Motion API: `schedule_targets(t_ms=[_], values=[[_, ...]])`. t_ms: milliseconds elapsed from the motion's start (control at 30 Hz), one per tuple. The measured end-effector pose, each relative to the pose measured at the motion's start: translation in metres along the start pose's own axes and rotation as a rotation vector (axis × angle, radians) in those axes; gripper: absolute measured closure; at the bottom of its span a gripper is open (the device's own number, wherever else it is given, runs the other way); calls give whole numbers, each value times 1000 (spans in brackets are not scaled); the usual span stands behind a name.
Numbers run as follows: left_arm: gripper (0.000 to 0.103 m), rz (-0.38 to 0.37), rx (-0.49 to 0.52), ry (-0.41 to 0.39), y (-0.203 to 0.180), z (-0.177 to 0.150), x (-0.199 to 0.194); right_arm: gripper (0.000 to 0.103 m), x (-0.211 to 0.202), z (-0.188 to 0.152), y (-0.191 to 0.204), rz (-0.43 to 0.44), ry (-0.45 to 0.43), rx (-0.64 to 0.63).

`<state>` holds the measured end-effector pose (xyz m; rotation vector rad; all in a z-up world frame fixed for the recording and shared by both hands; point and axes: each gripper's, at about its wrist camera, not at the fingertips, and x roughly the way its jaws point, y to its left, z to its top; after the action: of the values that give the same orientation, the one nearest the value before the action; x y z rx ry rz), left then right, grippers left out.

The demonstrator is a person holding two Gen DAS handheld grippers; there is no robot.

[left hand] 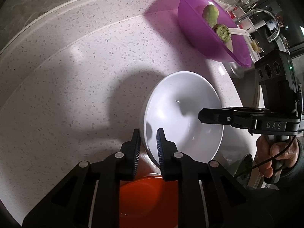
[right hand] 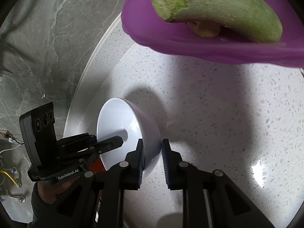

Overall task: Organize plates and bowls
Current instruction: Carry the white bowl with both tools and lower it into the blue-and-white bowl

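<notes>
A white bowl [left hand: 182, 114] is held tilted above the speckled counter [left hand: 76, 76], gripped from two sides. My left gripper [left hand: 148, 150] is shut on its near rim, one finger inside and one outside. My right gripper [right hand: 152, 152] is shut on the opposite rim [right hand: 150, 148]; it also shows in the left wrist view [left hand: 210, 116]. The bowl shows in the right wrist view [right hand: 121, 129] with the left gripper [right hand: 106, 144] on its far side. An orange bowl [left hand: 144, 197] lies below, under my left fingers.
A purple bowl [left hand: 195, 28] holding green vegetables [left hand: 210, 15] stands at the back right, close above the right camera [right hand: 171, 38]. A faucet [left hand: 266, 19] and sink lie beyond it. The counter edge and grey floor [right hand: 38, 47] are to the left.
</notes>
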<state>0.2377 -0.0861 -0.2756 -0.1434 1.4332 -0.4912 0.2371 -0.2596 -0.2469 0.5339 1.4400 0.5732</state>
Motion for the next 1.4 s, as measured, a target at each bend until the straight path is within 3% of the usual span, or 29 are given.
schedule_targets(t_ms=[300, 567, 933, 1100, 1400], values=[[87, -14, -14, -12, -6, 3, -15, 83, -14, 3, -4, 26, -6, 21], [87, -2, 22, -33, -50, -7, -42, 83, -54, -14, 3, 35, -34, 13], [87, -30, 92, -43, -130, -60, -61, 83, -118, -93, -16, 40, -60, 22], [87, -44, 112, -15, -164, -95, -48, 83, -130, -130, -30, 31, -61, 55], [87, -58, 92, 26, -183, -140, -17, 83, -137, -171, -47, 11, -31, 107]])
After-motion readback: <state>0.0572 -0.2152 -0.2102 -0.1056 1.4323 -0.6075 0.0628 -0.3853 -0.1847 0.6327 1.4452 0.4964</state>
